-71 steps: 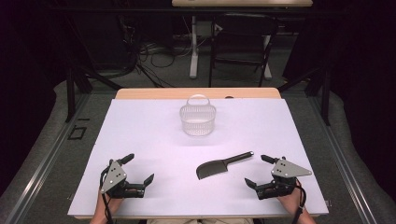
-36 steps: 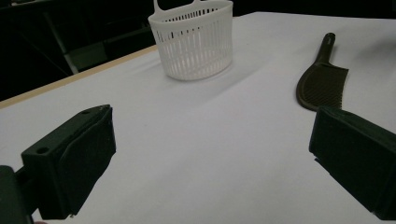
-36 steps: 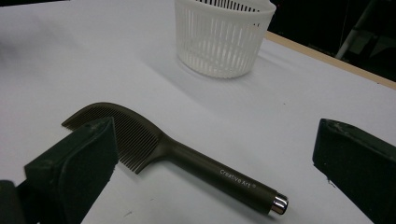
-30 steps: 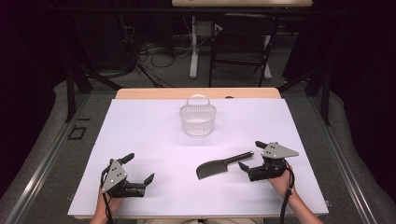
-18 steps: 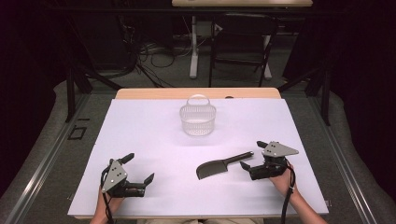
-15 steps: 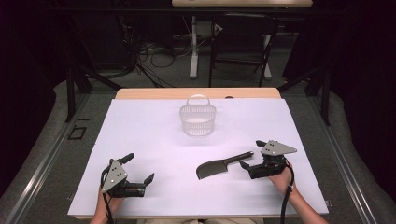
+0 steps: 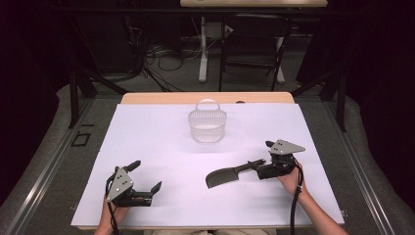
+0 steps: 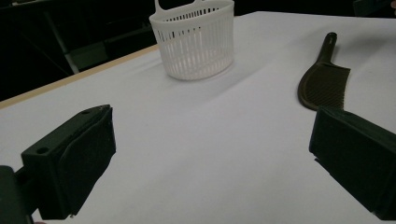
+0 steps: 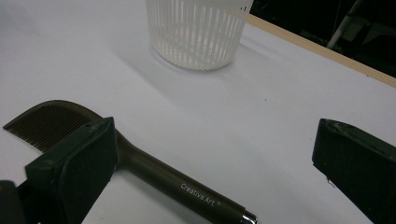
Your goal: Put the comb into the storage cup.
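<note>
A dark brown comb (image 7: 226, 175) lies flat on the white table, its handle pointing right. My right gripper (image 7: 263, 159) stands open at the handle's end. In the right gripper view the comb's handle (image 9: 177, 183) runs between the open jaws of the right gripper (image 9: 212, 173), close beside the left jaw, with its teeth behind that jaw. A white slotted basket (image 7: 207, 125) with an upright handle stands at the table's middle back. My left gripper (image 7: 147, 175) rests open near the front left, nothing between its fingers. From the left gripper (image 8: 210, 173), the basket (image 8: 194, 39) and comb (image 8: 324, 83) lie ahead.
The white sheet (image 7: 156, 142) covers the table, and a wooden edge (image 7: 161, 98) shows at the back. Beyond it are dark floor, cables and chair legs. The basket (image 9: 198, 32) stands ahead of the right gripper, well apart from the comb.
My right gripper has moved forward and left from the front right corner to the comb's handle end, still open. The left gripper, comb and basket have stayed put.
</note>
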`<state>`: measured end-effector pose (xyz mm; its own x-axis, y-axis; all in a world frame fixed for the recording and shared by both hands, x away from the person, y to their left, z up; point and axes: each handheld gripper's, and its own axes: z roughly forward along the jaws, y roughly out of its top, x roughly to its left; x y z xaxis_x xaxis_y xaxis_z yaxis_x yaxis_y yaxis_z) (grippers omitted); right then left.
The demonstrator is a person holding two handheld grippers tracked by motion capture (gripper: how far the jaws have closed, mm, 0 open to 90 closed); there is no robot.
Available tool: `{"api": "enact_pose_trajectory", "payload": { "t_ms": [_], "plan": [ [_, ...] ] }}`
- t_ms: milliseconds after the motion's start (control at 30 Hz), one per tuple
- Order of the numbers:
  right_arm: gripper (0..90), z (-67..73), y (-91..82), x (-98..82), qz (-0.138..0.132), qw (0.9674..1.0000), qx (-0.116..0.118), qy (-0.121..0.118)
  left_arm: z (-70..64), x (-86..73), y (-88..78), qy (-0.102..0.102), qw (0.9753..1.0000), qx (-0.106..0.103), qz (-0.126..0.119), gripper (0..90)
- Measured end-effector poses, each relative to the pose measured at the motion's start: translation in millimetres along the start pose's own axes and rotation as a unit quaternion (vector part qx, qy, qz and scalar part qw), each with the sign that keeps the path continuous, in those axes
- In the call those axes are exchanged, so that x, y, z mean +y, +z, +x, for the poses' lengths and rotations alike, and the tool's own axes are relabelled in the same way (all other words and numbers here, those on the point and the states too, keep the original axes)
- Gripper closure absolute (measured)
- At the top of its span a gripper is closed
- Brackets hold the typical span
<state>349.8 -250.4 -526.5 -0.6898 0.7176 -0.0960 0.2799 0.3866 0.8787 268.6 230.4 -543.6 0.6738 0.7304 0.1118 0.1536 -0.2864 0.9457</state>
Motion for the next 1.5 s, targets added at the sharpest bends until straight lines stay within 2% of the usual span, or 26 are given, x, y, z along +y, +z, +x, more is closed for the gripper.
{"api": "enact_pose_trajectory", "payload": {
  "t_ms": [333, 467, 500, 600, 633, 667, 767, 800, 833, 867, 900, 1033, 1200, 1500],
  "plan": [
    [0.6, -10.0, 11.1, 0.3, 0.011, 0.9998, -0.002, 0.015, 0.3, 0.0, 0.2, 0.000, 1.0000, 0.000, 0.000, 0.7],
    [9.4, -11.6, 12.6, -1.7, 0.019, 0.9996, 0.001, 0.021, 0.1, 0.0, 0.3, -0.001, 1.0000, -0.001, 0.000, 0.6],
    [16.2, -12.4, 12.6, -1.9, 0.022, 0.9995, 0.000, 0.021, 0.0, 0.0, 0.2, -0.001, 1.0000, -0.001, 0.000, 0.7],
    [20.9, -14.0, 13.9, -3.5, 0.027, 0.9993, -0.003, 0.024, 0.1, 0.0, 0.1, 0.000, 1.0000, -0.001, 0.001, 0.7],
    [30.2, -15.2, 13.7, -4.5, 0.034, 0.9991, -0.006, 0.024, 0.2, 0.0, 0.0, 0.000, 1.0000, 0.000, 0.001, 0.8],
    [30.2, -15.2, 13.7, -4.5, 0.034, 0.9991, -0.006, 0.024, 0.3, 0.0, 0.1, -0.001, 1.0000, 0.000, 0.000, 0.8],
    [46.5, -17.7, 12.8, -6.5, 0.046, 0.9986, -0.009, 0.026, 0.6, -0.2, 0.4, -0.001, 1.0000, 0.001, 0.001, 0.8],
    [53.8, -18.6, 12.8, -7.3, 0.049, 0.9984, -0.010, 0.029, 0.5, -0.2, 0.5, -0.001, 1.0000, 0.001, 0.001, 0.8],
    [66.2, -20.5, 12.4, -9.1, 0.055, 0.9980, -0.011, 0.029, 0.5, -0.1, 0.5, 0.000, 1.0000, 0.001, 0.001, 0.8],
    [71.3, -21.1, 12.2, -10.0, 0.061, 0.9977, -0.009, 0.030, 0.3, 0.0, 0.5, 0.000, 1.0000, 0.001, 0.001, 0.8],
    [71.3, -21.1, 12.2, -10.0, 0.061, 0.9977, -0.009, 0.030, 0.3, 0.0, 0.5, 0.000, 1.0000, 0.001, 0.001, 0.9],
    [89.6, -22.1, 12.3, -13.5, 0.076, 0.9967, -0.014, 0.026, 0.3, 0.1, 0.3, 0.001, 1.0000, 0.000, 0.001, 0.9],
    [90.0, -23.6, 14.5, -15.9, 0.094, 0.9949, -0.029, 0.022, 0.0, 0.2, 0.1, 0.001, 1.0000, 0.000, 0.002, 1.1],
    [90.0, -26.1, 17.9, -19.6, 0.113, 0.9927, -0.035, 0.023, 0.0, 0.0, 0.7, 0.001, 1.0000, 0.000, 0.003, 1.1]
  ]
}}
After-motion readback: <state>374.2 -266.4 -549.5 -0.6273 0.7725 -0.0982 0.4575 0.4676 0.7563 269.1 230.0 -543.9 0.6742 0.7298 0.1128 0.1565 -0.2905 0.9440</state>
